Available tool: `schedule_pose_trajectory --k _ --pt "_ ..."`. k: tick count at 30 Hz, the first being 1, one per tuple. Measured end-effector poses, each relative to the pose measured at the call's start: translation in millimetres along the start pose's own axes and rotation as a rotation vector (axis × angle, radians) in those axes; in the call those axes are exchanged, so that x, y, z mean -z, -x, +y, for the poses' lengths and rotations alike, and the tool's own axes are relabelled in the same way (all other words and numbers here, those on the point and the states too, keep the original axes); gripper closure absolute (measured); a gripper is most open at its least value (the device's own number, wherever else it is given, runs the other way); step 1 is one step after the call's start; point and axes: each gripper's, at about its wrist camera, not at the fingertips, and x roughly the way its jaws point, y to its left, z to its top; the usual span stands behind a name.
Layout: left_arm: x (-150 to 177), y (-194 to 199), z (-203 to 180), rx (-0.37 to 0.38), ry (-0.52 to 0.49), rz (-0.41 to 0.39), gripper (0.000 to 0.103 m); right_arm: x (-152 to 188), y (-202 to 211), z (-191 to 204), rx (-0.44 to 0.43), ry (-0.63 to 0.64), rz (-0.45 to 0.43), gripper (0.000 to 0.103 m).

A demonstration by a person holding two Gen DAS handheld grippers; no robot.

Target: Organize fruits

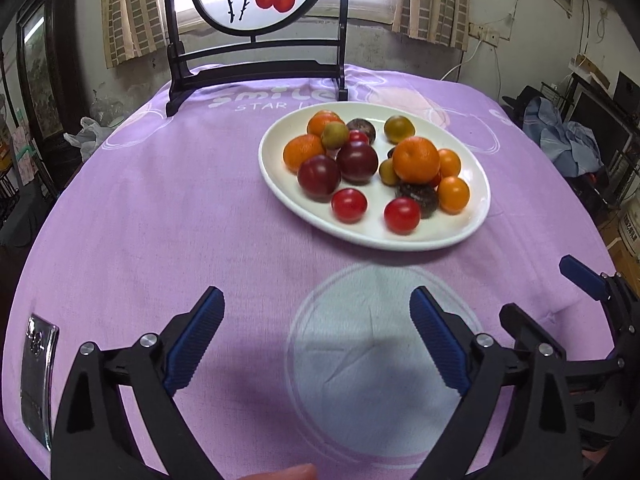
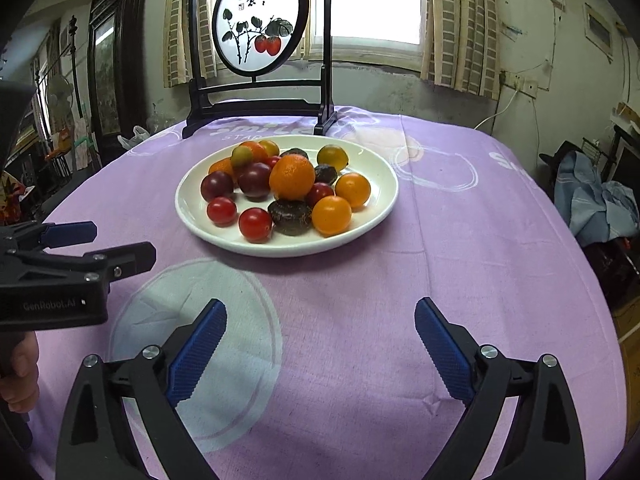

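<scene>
Both sets of my fingers hang spread wide with nothing in them, left gripper [image 1: 316, 316] and right gripper [image 2: 320, 326], low over the purple table [image 2: 400, 300], short of the white plate [image 2: 368, 228]. All the fruit sits on that plate, mixed in no order: this fits either gathered onto it or waiting to be sorted. I count three red tomatoes up front [image 2: 255, 224], two plums [image 1: 357, 161], roughly five oranges [image 2: 292, 177]; the rest I can't separate

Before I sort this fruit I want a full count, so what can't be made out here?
- Fruit low in the pile on the white plate: hidden behind the big orange in both views.
- Shiny object at the table edge, left wrist view: unidentifiable.
</scene>
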Motion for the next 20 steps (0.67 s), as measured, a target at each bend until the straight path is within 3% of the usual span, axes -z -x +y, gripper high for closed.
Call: schedule_pose_trajectory --k 12,20 --pt "10 -16 3 0.033 0.009 0.018 0.009 6 0 -4 -0.01 -0.007 -0.004 0.007" --pt "16 -31 3 0.021 -0.003 0.04 0.009 13 -11 0 0.001 0.005 0.088 0.007"
